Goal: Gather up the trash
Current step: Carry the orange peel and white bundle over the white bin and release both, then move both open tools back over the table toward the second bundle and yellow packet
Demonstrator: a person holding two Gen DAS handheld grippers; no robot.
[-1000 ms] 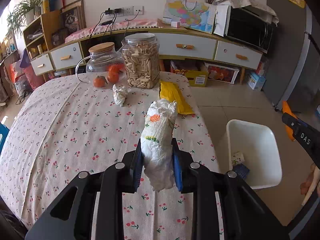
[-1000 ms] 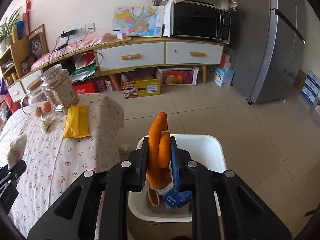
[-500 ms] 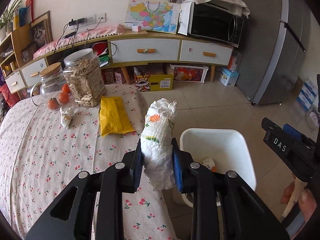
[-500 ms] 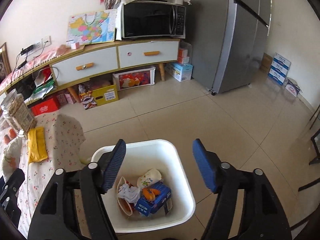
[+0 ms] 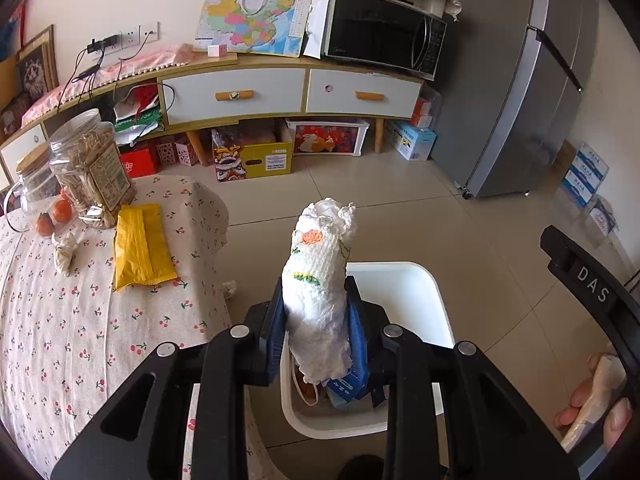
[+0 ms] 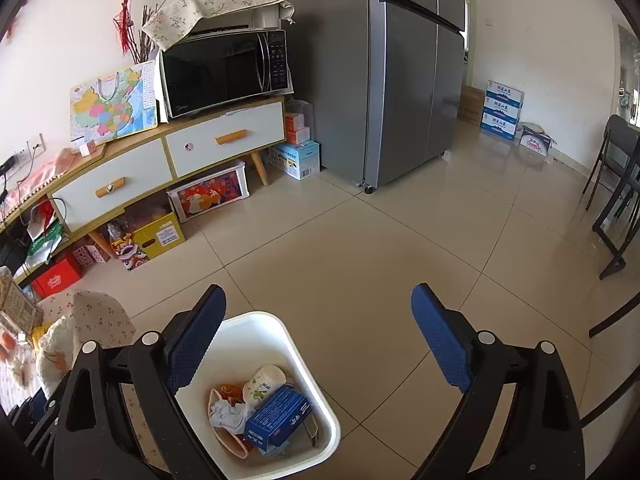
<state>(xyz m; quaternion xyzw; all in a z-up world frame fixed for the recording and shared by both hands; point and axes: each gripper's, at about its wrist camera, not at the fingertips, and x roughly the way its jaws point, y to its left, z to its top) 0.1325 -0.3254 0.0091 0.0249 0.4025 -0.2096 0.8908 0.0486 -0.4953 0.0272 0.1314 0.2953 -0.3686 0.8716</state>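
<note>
The left gripper (image 5: 316, 322) holds a crumpled white paper towel (image 5: 320, 280) between its blue pads; the jaws are closed tight on it. The towel stands upright as a thick roll, with a small orange print near the top and a green and yellow print lower down. Its ragged top is above the jaws and its loose lower end hangs under them. It is now directly over the near part of the white trash bin (image 5: 416, 280), which stands on the floor just right of the table (image 5: 80, 340).

The right gripper (image 6: 316, 336) is empty, its jaws wide apart, above the white trash bin (image 6: 280, 328). Inside the bin lie a blue box (image 6: 278, 416), a paper cup (image 6: 262, 384), crumpled paper (image 6: 228, 416) and an orange piece (image 6: 230, 392).

Half a second ago the towel was over the table edge, left of the bin; now it is above the bin. The right gripper was already open then.

On the table remain a yellow packet (image 5: 140, 244) and a small paper wad (image 5: 66, 252).
</note>
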